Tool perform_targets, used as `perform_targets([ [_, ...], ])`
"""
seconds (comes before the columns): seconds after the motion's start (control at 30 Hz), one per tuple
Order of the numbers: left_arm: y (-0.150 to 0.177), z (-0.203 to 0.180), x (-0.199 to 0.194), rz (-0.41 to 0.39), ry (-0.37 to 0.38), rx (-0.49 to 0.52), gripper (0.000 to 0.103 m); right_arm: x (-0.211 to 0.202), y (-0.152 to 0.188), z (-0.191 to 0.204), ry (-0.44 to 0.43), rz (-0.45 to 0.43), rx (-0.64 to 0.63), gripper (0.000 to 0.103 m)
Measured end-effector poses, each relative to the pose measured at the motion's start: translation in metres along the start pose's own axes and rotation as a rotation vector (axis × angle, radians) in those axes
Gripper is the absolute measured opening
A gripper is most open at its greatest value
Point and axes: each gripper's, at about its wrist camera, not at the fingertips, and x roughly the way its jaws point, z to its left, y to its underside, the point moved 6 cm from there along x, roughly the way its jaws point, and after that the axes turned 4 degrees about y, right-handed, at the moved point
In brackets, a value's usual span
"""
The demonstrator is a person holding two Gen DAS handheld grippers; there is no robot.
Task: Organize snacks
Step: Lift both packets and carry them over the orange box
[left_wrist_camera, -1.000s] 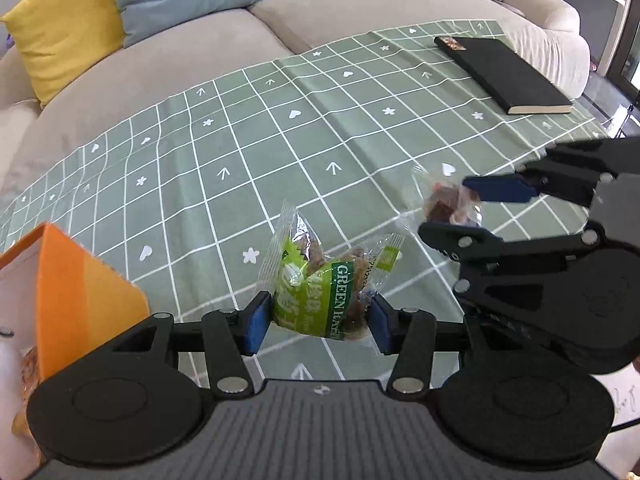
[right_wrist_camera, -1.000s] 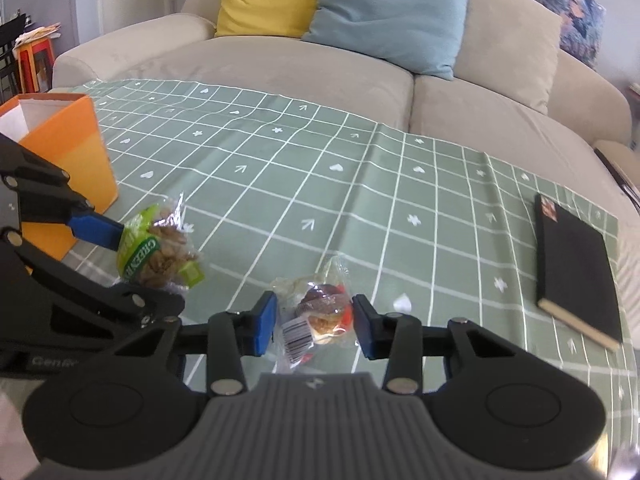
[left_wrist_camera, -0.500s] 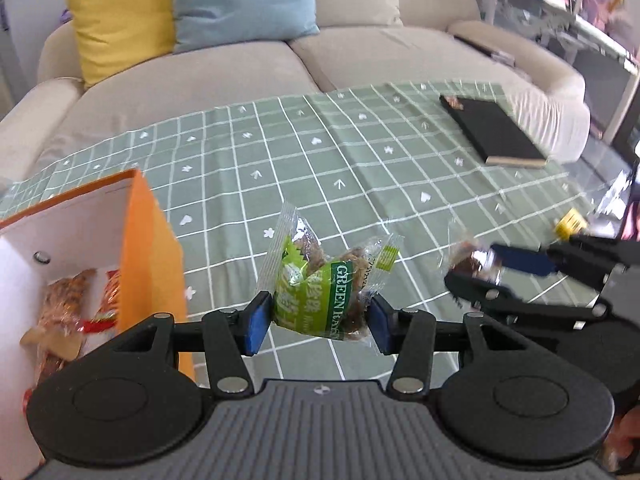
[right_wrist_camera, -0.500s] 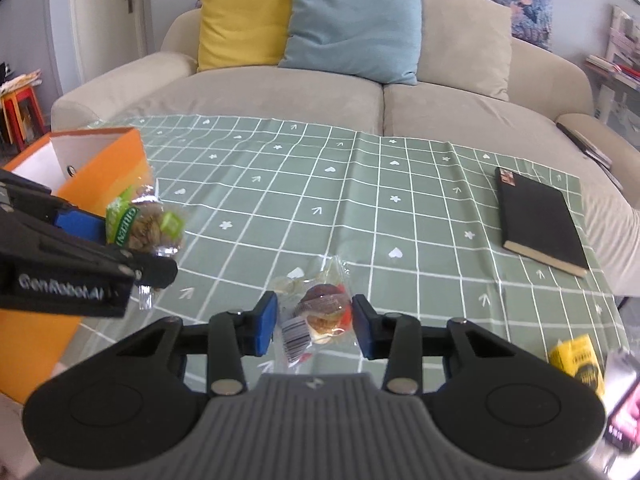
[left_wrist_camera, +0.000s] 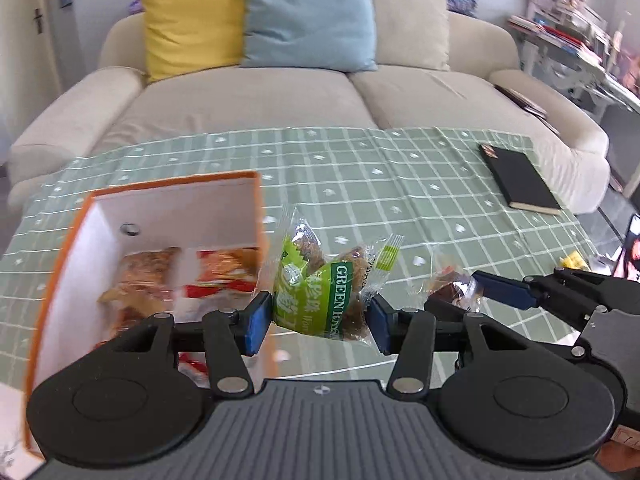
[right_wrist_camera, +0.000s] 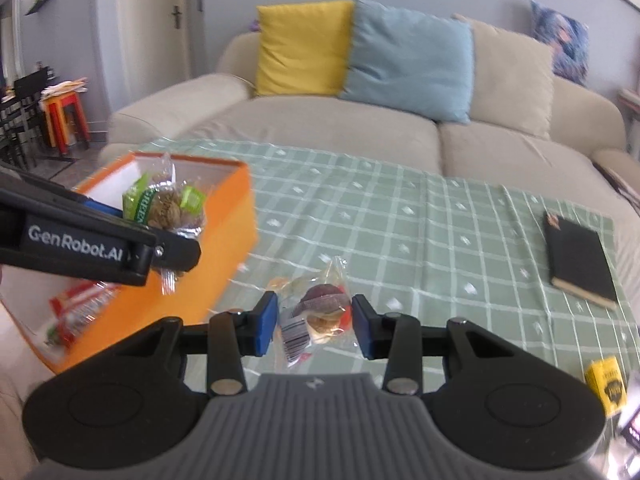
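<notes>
- Your left gripper [left_wrist_camera: 318,322] is clamped on a green packet [left_wrist_camera: 320,292], blue pads pressing both sides, held in the air by the near right edge of the orange box [left_wrist_camera: 160,188].
- From the right wrist view that packet hangs over the box's open top (the exact spot above it is hard to judge).
- Your right gripper [right_wrist_camera: 314,326] is closed tight on a clear packet [right_wrist_camera: 316,312] with a dark round snack inside, lifted above the green checked cloth [right_wrist_camera: 420,220], to the right of the box.
- Inside the box lie several red and brown packets [left_wrist_camera: 224,272] on the white floor.
- A black book [right_wrist_camera: 580,264] lies at the cloth's far right; a yellow packet [right_wrist_camera: 606,386] sits near the cloth's near right corner.
</notes>
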Motion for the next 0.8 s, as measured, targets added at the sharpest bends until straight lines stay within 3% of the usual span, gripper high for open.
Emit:
perform_targets([
  [0.4,-0.02,0.099,-0.03,-0.008,-0.077,-0.018,0.058,0.006,-0.058,0.083,-0.181,-0.047,-0.098,0.038],
  [0.57,-0.015,0.12,-0.01,0.07,-0.058,0.044,0.058,0.025,-0.07,0.119,-0.229,-0.026,-0.225,0.038],
  [0.8,0.01,0.135,0.027,0.204,-0.115,0.196,0.058,0.061,-0.057,0.156,-0.231,0.041,-0.47,0.038],
])
